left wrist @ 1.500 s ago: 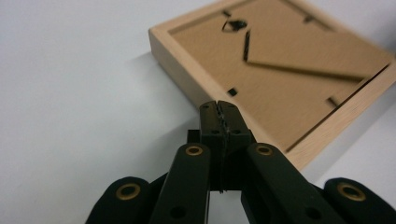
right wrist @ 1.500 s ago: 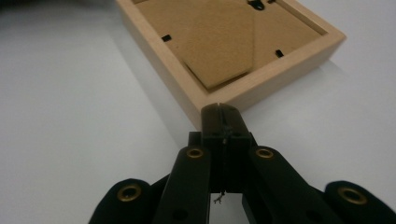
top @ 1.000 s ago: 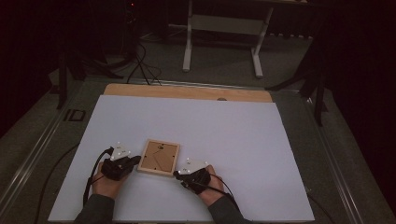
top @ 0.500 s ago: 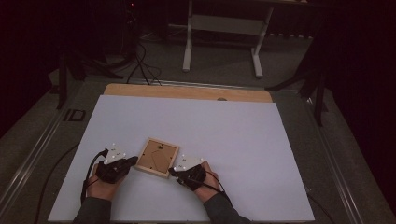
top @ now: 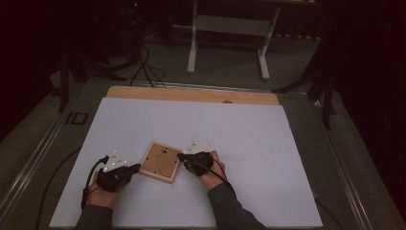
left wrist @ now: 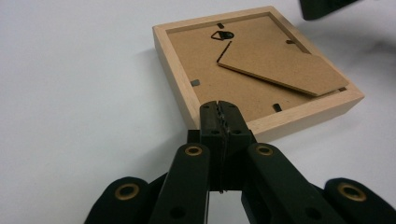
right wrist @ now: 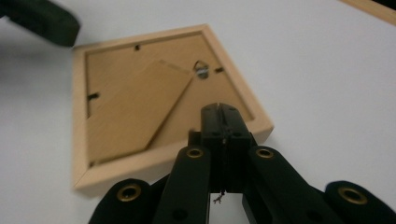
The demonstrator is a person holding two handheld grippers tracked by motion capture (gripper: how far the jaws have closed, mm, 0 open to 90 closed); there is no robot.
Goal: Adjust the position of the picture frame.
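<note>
Picture frame face down between both closed, empty tongs: left gripper touching near-left edge, right gripper at far-right edge.

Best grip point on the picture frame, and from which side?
Grip the raised wooden rim of the picture frame, probably at the edge nearest the left gripper. It lies face down and flat on the white table, so coming in low from the side, one jaw over the rim and one outside, looks best. Both grippers are shut and would need to open first.
</note>
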